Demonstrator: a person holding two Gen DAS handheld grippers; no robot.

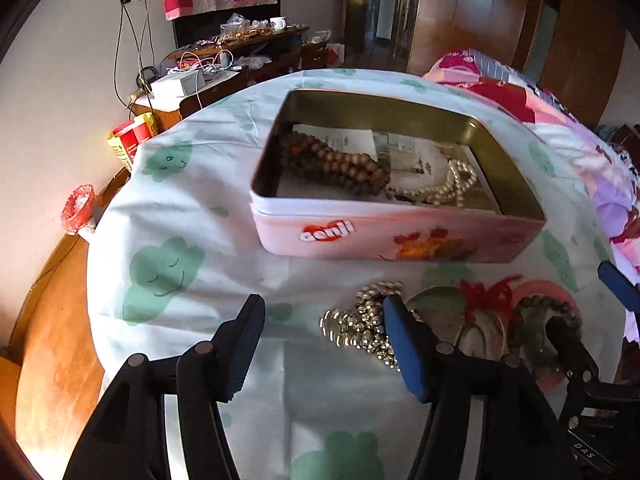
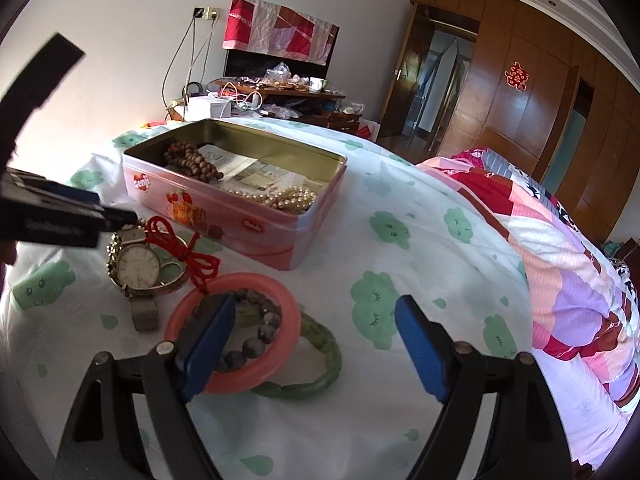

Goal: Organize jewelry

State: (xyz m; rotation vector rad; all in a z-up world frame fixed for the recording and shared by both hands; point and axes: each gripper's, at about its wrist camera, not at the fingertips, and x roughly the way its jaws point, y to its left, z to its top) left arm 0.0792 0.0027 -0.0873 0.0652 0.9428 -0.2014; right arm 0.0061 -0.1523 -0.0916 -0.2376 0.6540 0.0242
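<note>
A pink open tin point(image 1: 360, 236) point(image 2: 256, 224) sits on the bed and holds a brown wooden bead string point(image 1: 340, 164) point(image 2: 192, 160) and a pearl necklace point(image 1: 448, 188) point(image 2: 288, 198). In front of it lie a gold bead chain point(image 1: 360, 324), a watch point(image 2: 138, 268), a red knotted cord point(image 2: 188, 252), a pink bangle point(image 2: 288, 316), a grey bead bracelet point(image 2: 260, 336) and a green bangle point(image 2: 324, 364). My left gripper point(image 1: 324, 344) is open, its right finger over the gold chain. My right gripper point(image 2: 316, 344) is open above the bangles, its left finger over the pink bangle.
The white sheet with green clouds point(image 2: 380, 292) covers the bed. A folded patterned quilt point(image 2: 560, 260) lies to the right. A wooden bed frame point(image 1: 52, 360) edges the left. A cluttered TV cabinet point(image 1: 240, 52) and wardrobe doors point(image 2: 520, 92) stand behind.
</note>
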